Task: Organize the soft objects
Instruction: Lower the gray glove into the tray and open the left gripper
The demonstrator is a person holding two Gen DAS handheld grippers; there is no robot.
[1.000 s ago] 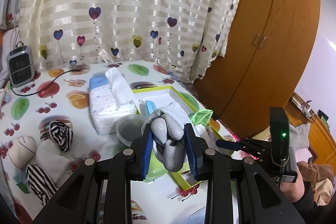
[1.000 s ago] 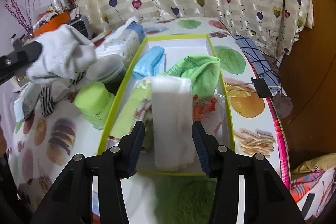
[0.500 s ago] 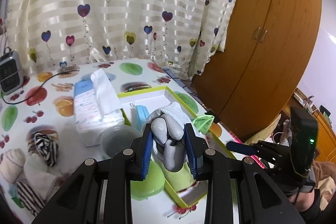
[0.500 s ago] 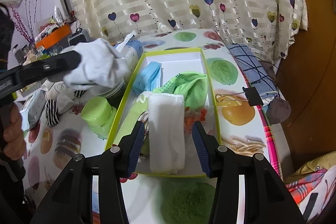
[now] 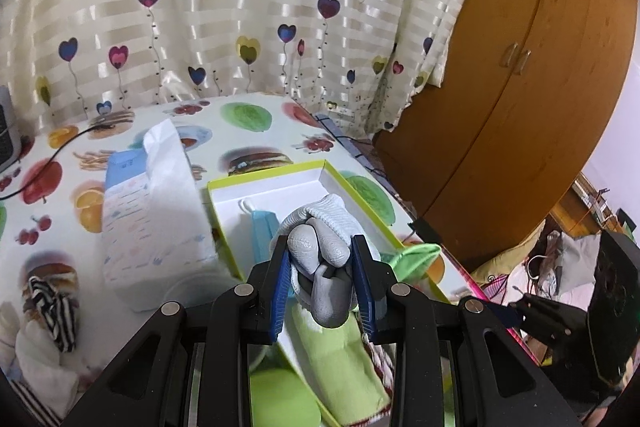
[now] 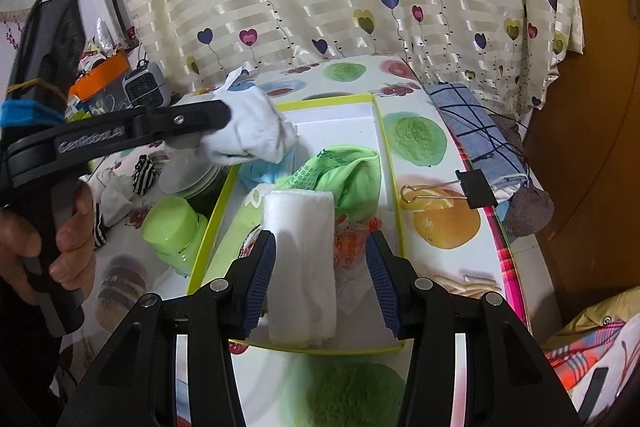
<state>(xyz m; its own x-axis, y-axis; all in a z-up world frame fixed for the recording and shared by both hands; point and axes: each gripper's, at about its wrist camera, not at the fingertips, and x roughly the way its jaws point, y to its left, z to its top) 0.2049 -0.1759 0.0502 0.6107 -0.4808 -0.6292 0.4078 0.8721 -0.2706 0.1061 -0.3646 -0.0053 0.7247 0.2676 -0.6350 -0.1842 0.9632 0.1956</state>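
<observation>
My left gripper (image 5: 322, 283) is shut on a bundled grey and white glove (image 5: 320, 251). In the right wrist view the left gripper (image 6: 224, 119) holds that glove (image 6: 256, 135) above the far left corner of the white box with a lime rim (image 6: 390, 187). My right gripper (image 6: 320, 279) stands open over the box's near end. A rolled white towel (image 6: 304, 259) lies between its fingers, with a clear gap on the right side. A green cloth (image 6: 348, 171) and a blue packet (image 6: 256, 175) lie further back in the box.
Left of the box stand a tissue pack (image 5: 148, 211), a green lidded tub (image 6: 172, 227) and striped socks (image 5: 56, 307). A binder clip (image 6: 476, 189) and a blue plaid cloth (image 6: 472, 123) lie on the right, near the table edge. A wardrobe (image 5: 520, 107) stands beyond.
The left gripper has carried the glove rightwards, from beside the box to over its far left corner. The right gripper has stayed over the white towel.
</observation>
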